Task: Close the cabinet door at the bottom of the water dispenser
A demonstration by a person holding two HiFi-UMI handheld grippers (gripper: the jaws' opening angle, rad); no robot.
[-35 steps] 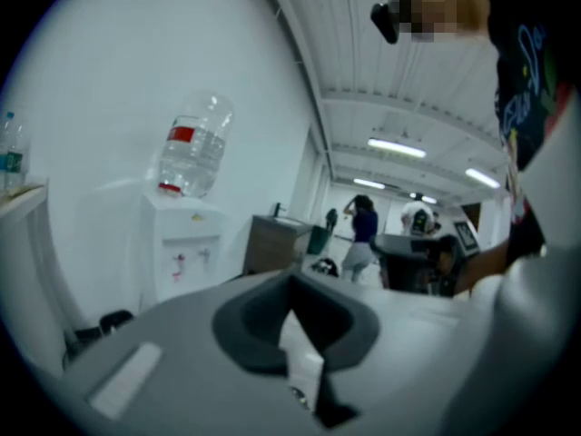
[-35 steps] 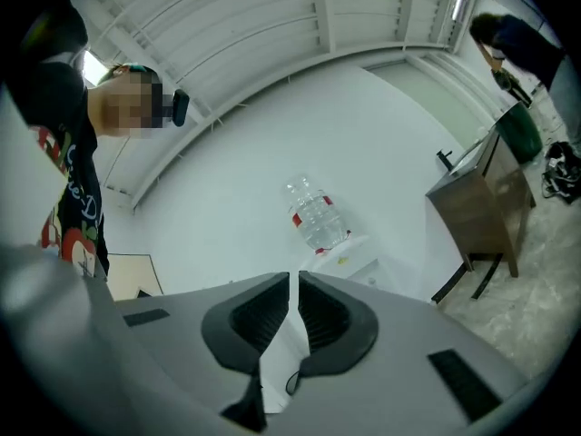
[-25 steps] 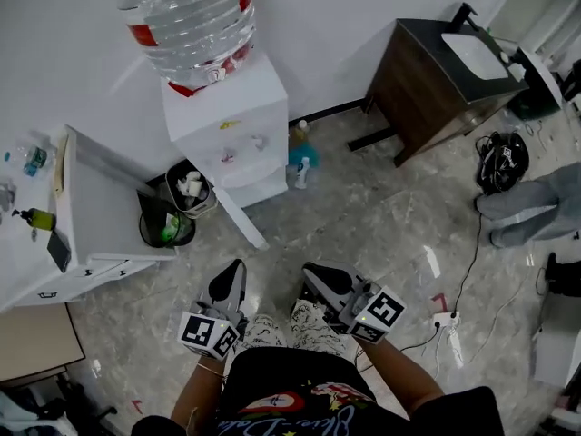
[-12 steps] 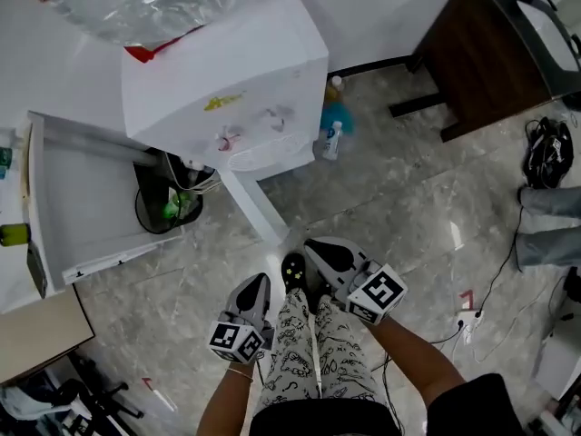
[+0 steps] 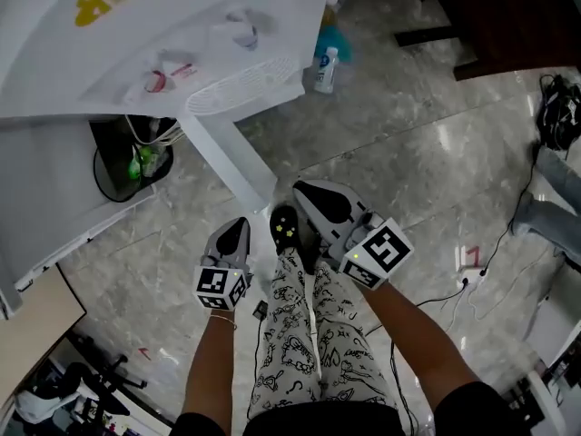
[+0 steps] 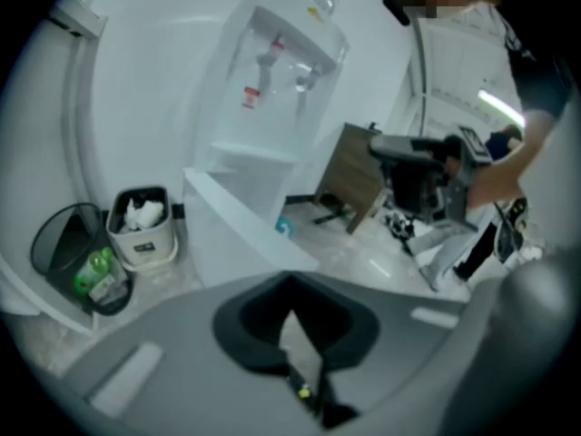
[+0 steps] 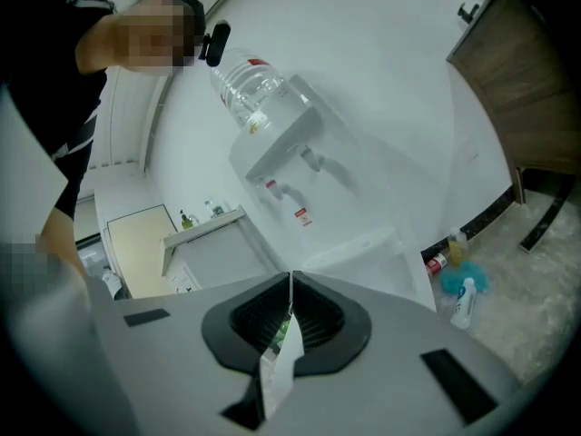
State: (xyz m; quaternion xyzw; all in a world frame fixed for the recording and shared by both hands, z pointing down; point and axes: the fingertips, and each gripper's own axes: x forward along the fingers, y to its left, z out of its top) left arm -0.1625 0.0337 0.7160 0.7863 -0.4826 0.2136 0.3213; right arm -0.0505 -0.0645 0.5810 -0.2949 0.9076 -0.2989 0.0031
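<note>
Head view: water dispenser (image 5: 163,34) cut off above

The water dispenser (image 5: 182,34) stands far left, its cabinet door (image 5: 227,157) jutting nearward. A bin (image 5: 113,166) sits left of the door, bottles (image 5: 324,66) right. Nearer lie the left gripper (image 5: 238,227) and right gripper (image 5: 304,189).

Water dispenser (image 5: 182,53) cut off at top edge, bin (image 5: 111,173) half hidden

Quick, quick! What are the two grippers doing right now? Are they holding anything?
Left gripper: closed, holding nothing.
Right gripper: closed, holding nothing.
</note>
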